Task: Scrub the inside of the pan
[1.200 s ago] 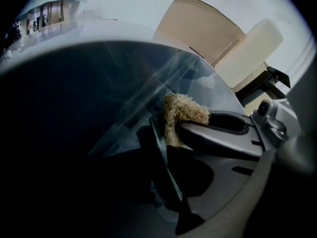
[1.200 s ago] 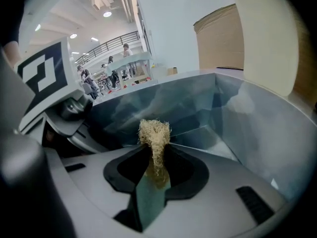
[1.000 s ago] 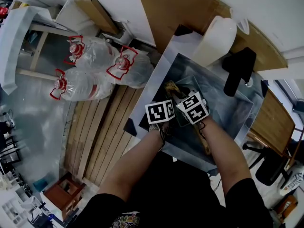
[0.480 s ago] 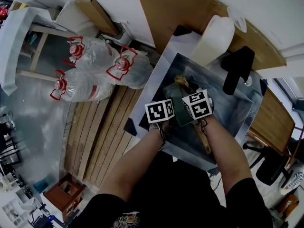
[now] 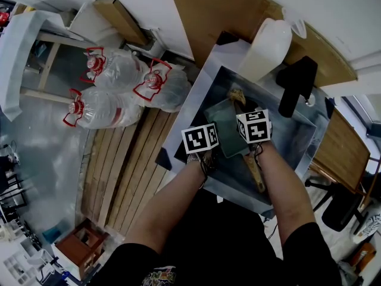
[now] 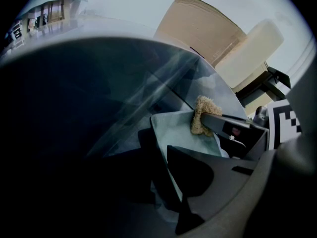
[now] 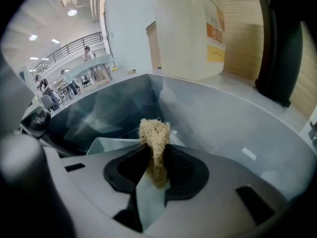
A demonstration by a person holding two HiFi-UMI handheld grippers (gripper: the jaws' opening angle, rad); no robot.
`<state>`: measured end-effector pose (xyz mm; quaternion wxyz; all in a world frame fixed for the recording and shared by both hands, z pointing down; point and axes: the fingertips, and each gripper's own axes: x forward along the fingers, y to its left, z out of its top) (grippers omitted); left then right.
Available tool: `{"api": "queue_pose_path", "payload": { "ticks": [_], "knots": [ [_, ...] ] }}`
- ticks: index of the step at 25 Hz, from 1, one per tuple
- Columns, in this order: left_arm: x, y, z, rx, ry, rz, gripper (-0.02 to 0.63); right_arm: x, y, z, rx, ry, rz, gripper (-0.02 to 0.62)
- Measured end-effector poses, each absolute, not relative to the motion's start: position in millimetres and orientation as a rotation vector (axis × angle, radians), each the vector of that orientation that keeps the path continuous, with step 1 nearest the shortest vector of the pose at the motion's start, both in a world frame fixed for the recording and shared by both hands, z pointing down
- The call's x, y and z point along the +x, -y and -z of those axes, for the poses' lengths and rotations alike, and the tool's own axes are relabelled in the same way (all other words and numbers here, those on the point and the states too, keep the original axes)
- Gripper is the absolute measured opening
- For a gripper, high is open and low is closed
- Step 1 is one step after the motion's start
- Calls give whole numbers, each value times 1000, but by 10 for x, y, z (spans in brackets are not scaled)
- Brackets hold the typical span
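Note:
A square pale-green pan [image 5: 225, 127] lies in the steel sink [image 5: 292, 139], its wooden handle [image 5: 255, 173] pointing toward me. My left gripper [image 5: 206, 138] is shut on the pan's near-left rim; in the left gripper view the thin pan wall [image 6: 174, 133] runs between its jaws [image 6: 163, 150]. My right gripper [image 5: 247, 115] is shut on a tan fibrous scrubber [image 5: 237, 94], which sticks out past its fingertips over the pan's far edge. In the right gripper view the scrubber [image 7: 154, 135] is pinched between the jaws [image 7: 156, 155] above the pan [image 7: 111, 145].
A white plastic jug [image 5: 269, 45] stands at the sink's far rim, with a black fixture [image 5: 296, 83] to its right. Large water bottles [image 5: 128, 82] and wooden planks [image 5: 128, 159] lie on the floor to the left. A wooden counter [image 5: 226, 8] lies behind the sink.
My right gripper has carried the scrubber across the pan, away from me and to the right, rolling as it went. The left gripper and the pan have stayed put.

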<state>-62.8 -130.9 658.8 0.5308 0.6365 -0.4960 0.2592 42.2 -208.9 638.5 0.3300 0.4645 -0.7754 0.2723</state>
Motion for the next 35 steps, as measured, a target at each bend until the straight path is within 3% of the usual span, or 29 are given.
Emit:
{"api": "queue_pose_path", "payload": {
  "ticks": [35],
  "knots": [
    [-650,1289,-6625,1503,1184,-593,75,859,1192,-6385,1158,1962,-849,107]
  ]
}}
